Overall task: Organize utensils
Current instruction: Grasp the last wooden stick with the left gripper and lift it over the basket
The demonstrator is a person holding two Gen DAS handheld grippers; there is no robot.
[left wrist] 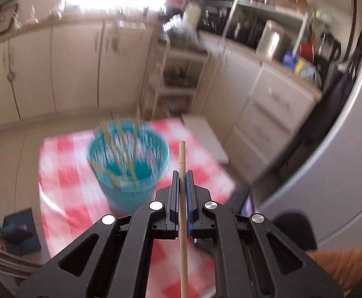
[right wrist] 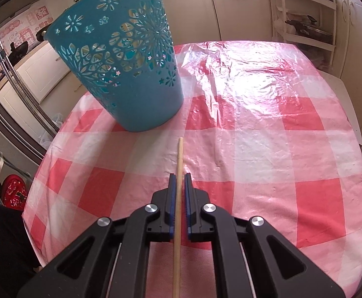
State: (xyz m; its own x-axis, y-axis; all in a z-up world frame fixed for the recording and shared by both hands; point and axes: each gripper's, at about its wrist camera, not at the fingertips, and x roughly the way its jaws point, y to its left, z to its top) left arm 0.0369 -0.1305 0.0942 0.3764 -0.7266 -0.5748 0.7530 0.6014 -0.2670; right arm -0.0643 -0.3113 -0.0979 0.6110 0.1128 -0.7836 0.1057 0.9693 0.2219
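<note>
Protruding chopstick (right wrist: 179, 156) between hand-held gripper (right wrist: 180, 181) pads

The left claw (left wrist: 182, 172) and right claw (right wrist: 180, 175) were matt black plastic with blue ribbed pads and shiny round metal pins. Each chopstick (left wrist: 183, 213) (right wrist: 178, 213) looked like pale, smooth, unvarnished wood or bamboo. The teal basket (right wrist: 121, 57) was smooth plastic with a slight sheen, pierced with flower cut-outs. The red-and-white checked desk cover (right wrist: 255, 124) was thin, glossy, crinkled plastic sheet, glaring under the light.
</note>
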